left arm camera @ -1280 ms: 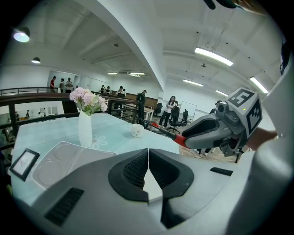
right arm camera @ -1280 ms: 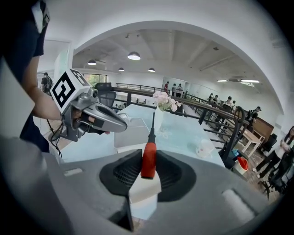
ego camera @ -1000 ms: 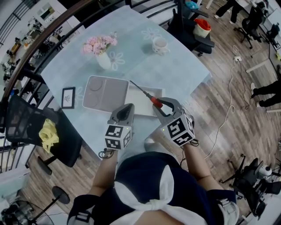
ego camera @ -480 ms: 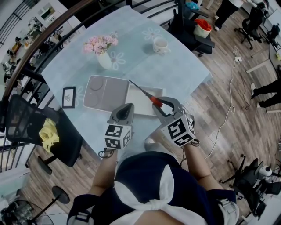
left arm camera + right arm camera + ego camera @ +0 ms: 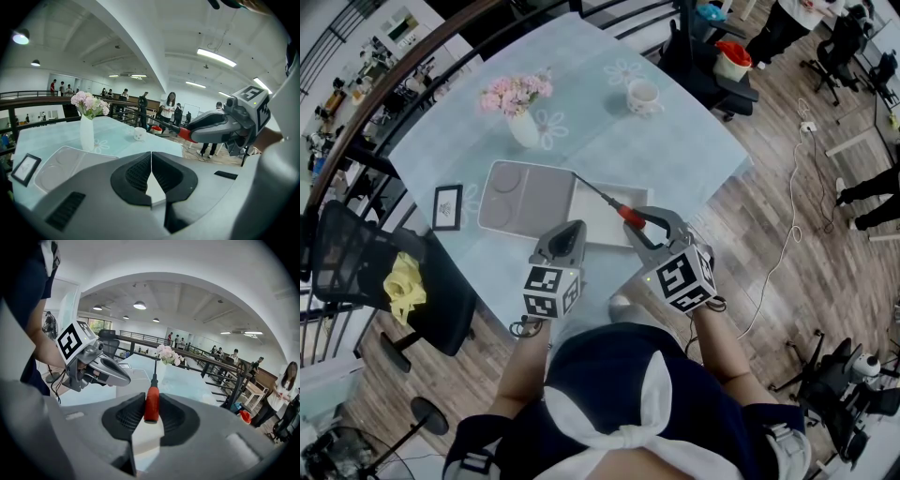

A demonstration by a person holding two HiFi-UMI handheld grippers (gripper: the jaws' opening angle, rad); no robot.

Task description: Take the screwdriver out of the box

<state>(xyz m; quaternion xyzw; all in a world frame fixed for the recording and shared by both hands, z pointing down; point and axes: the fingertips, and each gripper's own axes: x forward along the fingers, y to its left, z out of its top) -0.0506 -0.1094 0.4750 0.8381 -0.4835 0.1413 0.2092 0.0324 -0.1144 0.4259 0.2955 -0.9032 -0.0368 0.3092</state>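
My right gripper (image 5: pixel 642 223) (image 5: pixel 151 409) is shut on the red handle of the screwdriver (image 5: pixel 627 216) (image 5: pixel 151 401). Its thin dark shaft (image 5: pixel 592 191) slants up and to the left, above the open white box (image 5: pixel 605 228). The box's grey lid (image 5: pixel 525 200) lies flat to the left of it. My left gripper (image 5: pixel 569 235) (image 5: pixel 151 174) hovers at the box's near edge with its jaws shut on nothing. In the left gripper view the right gripper (image 5: pixel 220 127) holds the screwdriver (image 5: pixel 185 134) above the table.
On the pale blue table (image 5: pixel 675 150) stand a white vase of pink flowers (image 5: pixel 517 108), a white cup (image 5: pixel 642 95) and a small black picture frame (image 5: pixel 445 207). A black chair with a yellow cloth (image 5: pixel 403 286) is at the left. The table's near edge runs by my grippers.
The screwdriver's tip has shifted slightly to the left as my right gripper rolled a little. The left gripper has stayed where it was.
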